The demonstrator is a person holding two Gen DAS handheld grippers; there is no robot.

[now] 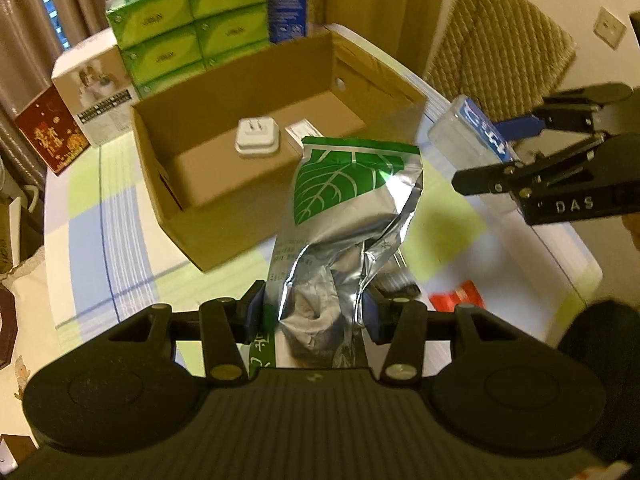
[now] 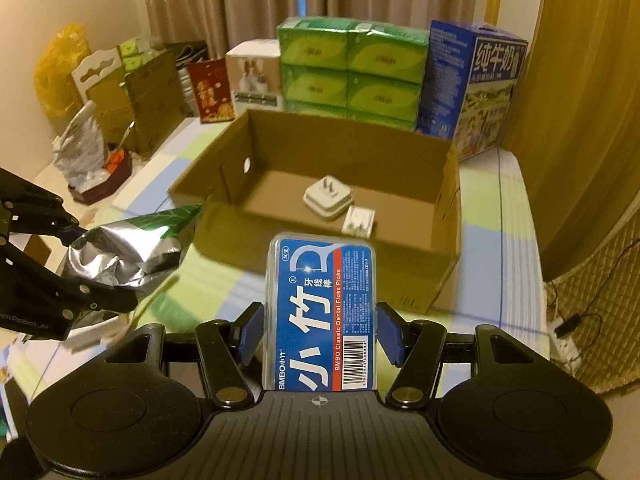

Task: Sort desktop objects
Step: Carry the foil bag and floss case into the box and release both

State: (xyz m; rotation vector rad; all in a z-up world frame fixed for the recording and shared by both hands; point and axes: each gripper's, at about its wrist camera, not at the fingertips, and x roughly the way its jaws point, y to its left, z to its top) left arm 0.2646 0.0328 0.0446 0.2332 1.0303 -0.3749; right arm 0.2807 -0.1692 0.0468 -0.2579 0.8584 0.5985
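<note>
so both grippers are loaded and the cardboard box [image 2: 320, 216] sits straight ahead of each of them, open top up, its long side running across the view. the left gripper [image 1: 312, 312] is clamped on the crumpled lower end of a silver foil pouch [image 1: 352, 200] with a big green leaf print, and the pouch stands up out of the jaws with its long axis pointing forward at the box's near wall, top edge roughly level with the rim. the right gripper [image 2: 320, 330] is squeezed onto a blue dental floss pick case [image 2: 320, 312], held lengthwise along the fingers, also aimed at the near wall. my guess is the left one is a touch closer to the rim, but the fisheye makes that hard to call. either way both need to go forward and over the wall before letting go. already in the box: a white plug adapter [image 2: 329, 199] and a small white packet [image 2: 360, 222] just beside it, so dropping left of those seems safest. readable stuff: the case says "bmbo classic dental floss picks" plus big chinese characters and a barcode, the right gripper shows "das" in the left view, the blue milk carton [image 2: 472, 80] behind has chinese text. the writing on the green tissue packs [image 2: 352, 68] is too blurred to read.
</note>
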